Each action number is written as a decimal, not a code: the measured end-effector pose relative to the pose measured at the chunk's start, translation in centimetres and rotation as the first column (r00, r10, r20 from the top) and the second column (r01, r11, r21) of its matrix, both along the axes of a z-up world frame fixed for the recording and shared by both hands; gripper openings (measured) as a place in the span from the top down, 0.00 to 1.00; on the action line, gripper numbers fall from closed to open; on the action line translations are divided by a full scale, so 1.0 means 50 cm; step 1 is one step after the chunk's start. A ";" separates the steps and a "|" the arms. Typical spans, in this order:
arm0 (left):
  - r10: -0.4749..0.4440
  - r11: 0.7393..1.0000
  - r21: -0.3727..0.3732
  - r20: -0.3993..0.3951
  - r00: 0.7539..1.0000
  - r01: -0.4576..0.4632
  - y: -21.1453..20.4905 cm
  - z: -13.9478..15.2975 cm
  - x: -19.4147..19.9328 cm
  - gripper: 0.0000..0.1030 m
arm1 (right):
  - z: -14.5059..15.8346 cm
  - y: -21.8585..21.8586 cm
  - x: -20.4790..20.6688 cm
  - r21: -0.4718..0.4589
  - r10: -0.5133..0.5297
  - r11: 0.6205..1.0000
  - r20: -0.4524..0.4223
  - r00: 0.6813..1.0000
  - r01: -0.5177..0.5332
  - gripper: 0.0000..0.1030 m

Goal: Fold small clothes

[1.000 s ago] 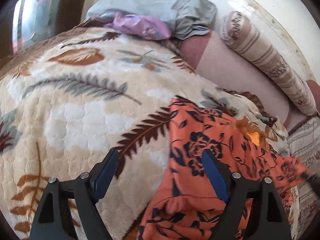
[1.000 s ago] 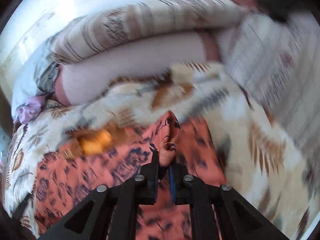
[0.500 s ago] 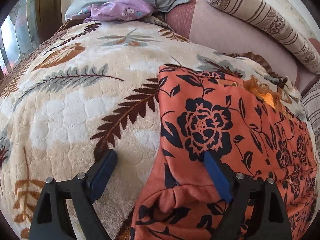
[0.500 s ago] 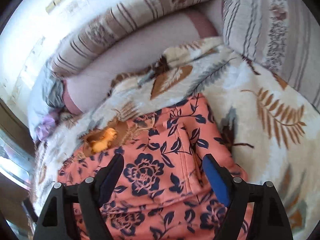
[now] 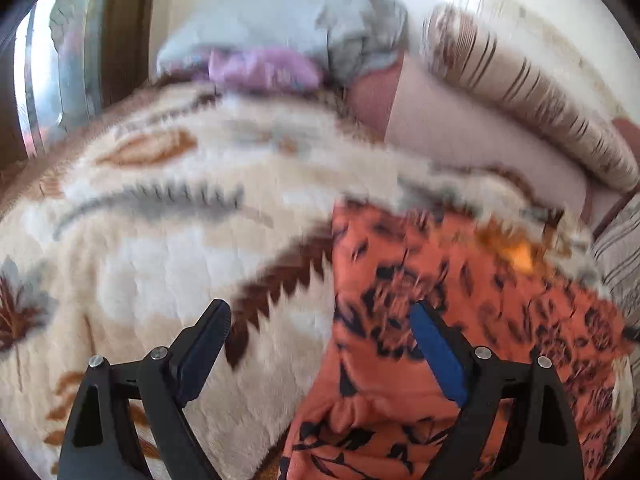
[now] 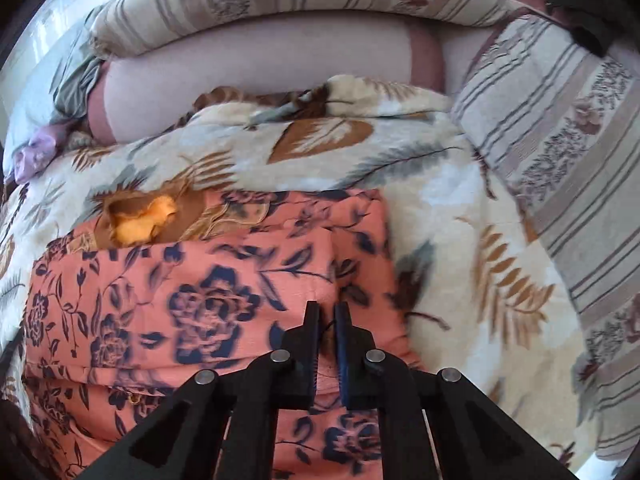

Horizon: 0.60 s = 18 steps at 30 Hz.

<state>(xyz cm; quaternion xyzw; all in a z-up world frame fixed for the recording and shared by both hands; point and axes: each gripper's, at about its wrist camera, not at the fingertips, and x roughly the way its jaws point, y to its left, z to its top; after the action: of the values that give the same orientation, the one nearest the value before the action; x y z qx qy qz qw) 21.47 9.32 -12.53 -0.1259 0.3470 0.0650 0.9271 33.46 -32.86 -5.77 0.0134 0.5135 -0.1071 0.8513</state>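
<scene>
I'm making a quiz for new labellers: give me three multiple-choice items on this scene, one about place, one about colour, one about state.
1. Where does the orange garment lie?
A. on the leaf-print blanket
B. on a bare floor
C. in a basket

2. What colour is the flower print on the garment?
A. white
B. dark navy
C. green

3. How do the two grippers stand?
A. both wide open
B. left gripper open, right gripper closed
C. left closed, right open

Answers: 1 A, blanket shows around the garment's edges; 2 B, dark blooms on orange cloth; 3 B, the left's fingers stand far apart, the right's nearly meet, and it has just been closing.
</scene>
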 end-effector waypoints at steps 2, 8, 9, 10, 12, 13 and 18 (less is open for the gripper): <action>-0.043 0.999 0.030 -0.029 0.999 0.044 -0.019 -0.004 0.012 0.08 | -0.052 -0.027 0.005 0.022 -0.021 1.000 -0.065 0.998 0.022 0.91; -0.094 0.992 0.059 -0.247 0.964 0.111 -0.035 -0.080 0.047 0.02 | -0.065 -0.063 -0.021 0.151 -0.081 0.985 -0.053 0.995 0.088 0.87; -0.082 0.994 0.044 -0.268 0.960 0.097 -0.028 -0.092 0.051 0.02 | -0.027 -0.055 -0.021 0.160 -0.075 0.984 0.012 0.997 0.072 0.87; -0.083 0.994 0.043 -0.262 0.962 0.097 -0.028 -0.095 0.050 0.02 | -0.002 -0.045 -0.020 0.173 -0.053 0.984 0.055 0.997 0.043 0.85; -0.077 0.992 0.079 -0.257 0.963 0.101 -0.039 -0.091 0.048 0.02 | 0.044 -0.010 -0.001 0.253 0.013 0.966 0.138 0.990 -0.048 0.67; -0.076 0.992 0.082 -0.259 0.963 0.101 -0.040 -0.093 0.048 0.01 | 0.049 0.005 0.010 0.313 0.035 0.946 0.158 0.987 -0.084 0.30; -0.080 0.993 0.062 -0.255 0.964 0.099 -0.037 -0.095 0.049 0.01 | -0.098 -0.018 0.079 0.461 -0.057 0.885 -0.036 0.998 0.068 0.03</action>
<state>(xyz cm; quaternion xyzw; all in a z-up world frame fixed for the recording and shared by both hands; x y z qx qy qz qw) 23.94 7.46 -17.28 -0.0663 0.4645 0.0515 0.8816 37.42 -33.76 -10.67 0.2306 0.5328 -0.0095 0.8142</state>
